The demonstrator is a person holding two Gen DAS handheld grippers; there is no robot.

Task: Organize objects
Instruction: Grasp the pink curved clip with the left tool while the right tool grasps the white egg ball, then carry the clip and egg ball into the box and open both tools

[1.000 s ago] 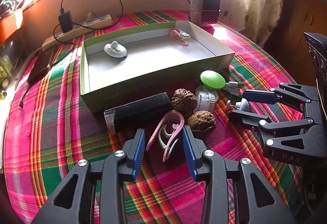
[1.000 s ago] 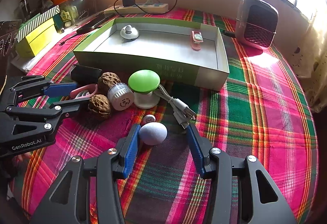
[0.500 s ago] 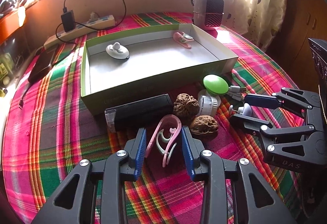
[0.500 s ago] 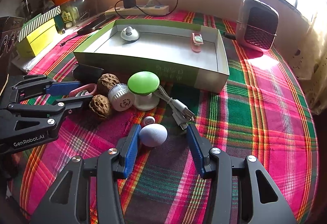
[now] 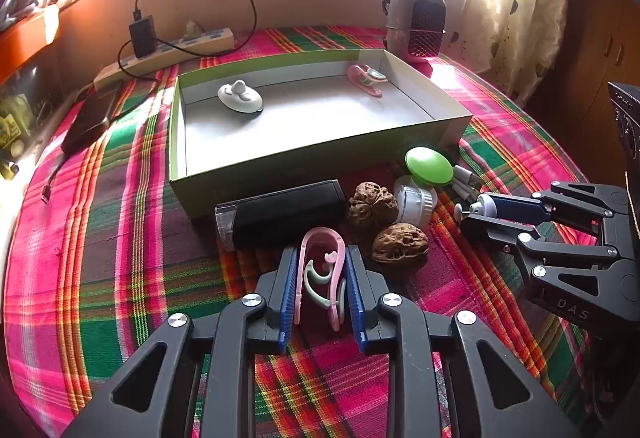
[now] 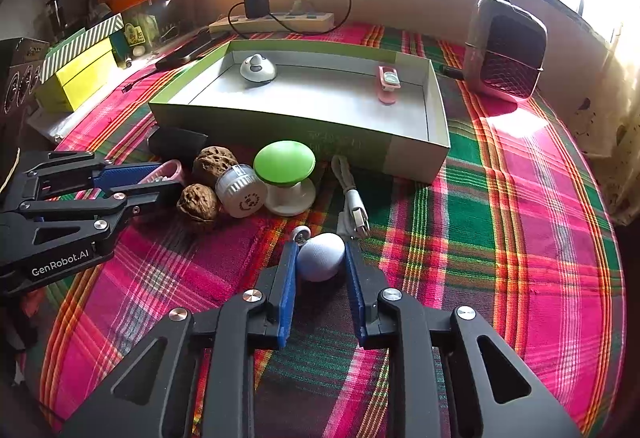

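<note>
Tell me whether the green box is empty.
Not empty: the green box holds a white round gadget and a pink clip.

Right gripper closing on a pale ball

The right gripper [image 6: 320, 266] is pressing its blue pads against a pale blue ball [image 6: 321, 256] lying on the plaid cloth [image 6: 500, 238], its jaws having just been closing. The left gripper [image 6: 160, 180] is clasping a pink clip [image 6: 168, 171] beside two walnuts [image 6: 198, 202] and a green-topped knob [image 6: 285, 163] before the box [image 6: 360, 142].

"GenRobot.AI" on left hand-held gripper [image 6: 134, 186]; "DAS" on right hand-held gripper [image 5: 478, 212]
</note>
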